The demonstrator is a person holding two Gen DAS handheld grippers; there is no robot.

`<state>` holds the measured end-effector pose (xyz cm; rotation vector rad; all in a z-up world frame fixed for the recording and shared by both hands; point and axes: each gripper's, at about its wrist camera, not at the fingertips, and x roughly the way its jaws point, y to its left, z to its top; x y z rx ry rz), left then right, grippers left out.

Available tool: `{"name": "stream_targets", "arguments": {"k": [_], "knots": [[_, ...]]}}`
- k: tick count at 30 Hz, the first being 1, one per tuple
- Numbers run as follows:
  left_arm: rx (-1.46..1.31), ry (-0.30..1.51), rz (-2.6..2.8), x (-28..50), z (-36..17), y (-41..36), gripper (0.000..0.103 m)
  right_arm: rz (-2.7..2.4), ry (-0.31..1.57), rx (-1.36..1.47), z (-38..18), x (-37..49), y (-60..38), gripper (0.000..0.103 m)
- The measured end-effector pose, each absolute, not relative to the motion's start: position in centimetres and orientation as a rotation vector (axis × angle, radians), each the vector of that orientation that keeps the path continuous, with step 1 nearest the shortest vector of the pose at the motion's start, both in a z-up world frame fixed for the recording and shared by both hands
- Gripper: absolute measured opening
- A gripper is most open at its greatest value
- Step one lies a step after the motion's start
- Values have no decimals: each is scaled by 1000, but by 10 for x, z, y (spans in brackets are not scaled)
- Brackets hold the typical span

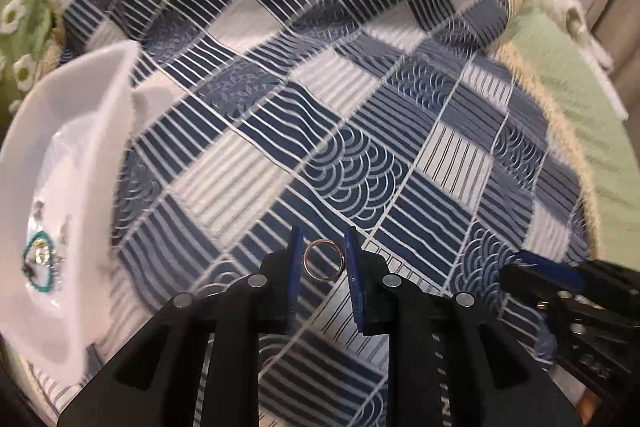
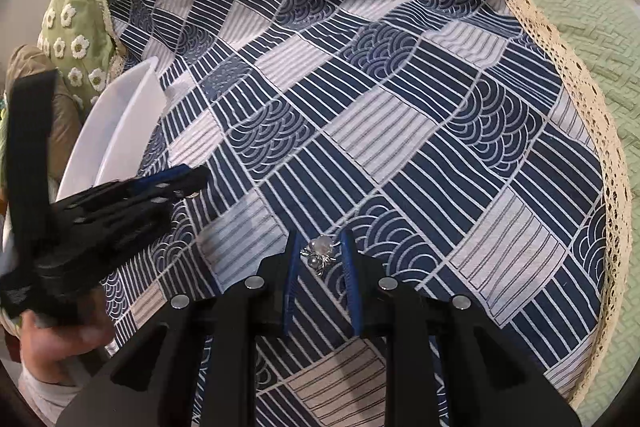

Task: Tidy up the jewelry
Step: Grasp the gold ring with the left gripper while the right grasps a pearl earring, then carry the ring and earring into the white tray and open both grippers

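Where the left gripper (image 1: 323,259) is seen through its own wrist camera, a plain metal ring (image 1: 323,260) sits between the two blue fingers (image 1: 295,267). The jaws stand apart, and a narrow gap shows on the ring's left side; contact on its right cannot be confirmed. Whether the ring rests on the patterned blue and white cloth (image 1: 280,107) or is lifted clear cannot be determined.

The right gripper (image 2: 320,255) shows the same arrangement: a small silver brooch with pale beads (image 2: 320,254) lies between its blue fingers (image 2: 349,267), jaws apart, with space visible on both sides of the piece.

A white tray (image 1: 100,131) stands on the cloth to the left of the left gripper, well apart from the ring. A teal beaded bracelet (image 1: 38,263) and other small pieces, too blurred to identify, lie inside it.

A green bedspread (image 2: 580,47) shows beyond the cloth's lace edge (image 2: 568,59).
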<state>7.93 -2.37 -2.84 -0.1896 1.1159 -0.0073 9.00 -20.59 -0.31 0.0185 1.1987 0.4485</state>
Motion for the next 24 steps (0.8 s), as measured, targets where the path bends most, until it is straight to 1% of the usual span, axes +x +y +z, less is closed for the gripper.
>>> {"name": "stream_targets", "arguments": {"k": [5,7,13,19,24], "knots": [[-196,1039,6,62,15,16,20,544,1127,-34,27,77,-160,22],[-207,1020,29,54,24,38,20,603,1105,-63,41,72,-129,22],[-271,998,170,34,30,122,20,746,1105,-103,58,77,-34,22],[-282,1021,245,25,21,176,20,803,1141,-118,43,90,48,22],[-281,1081,267,25,0,206,20,791,1186,-114,18,101,80,22]]}}
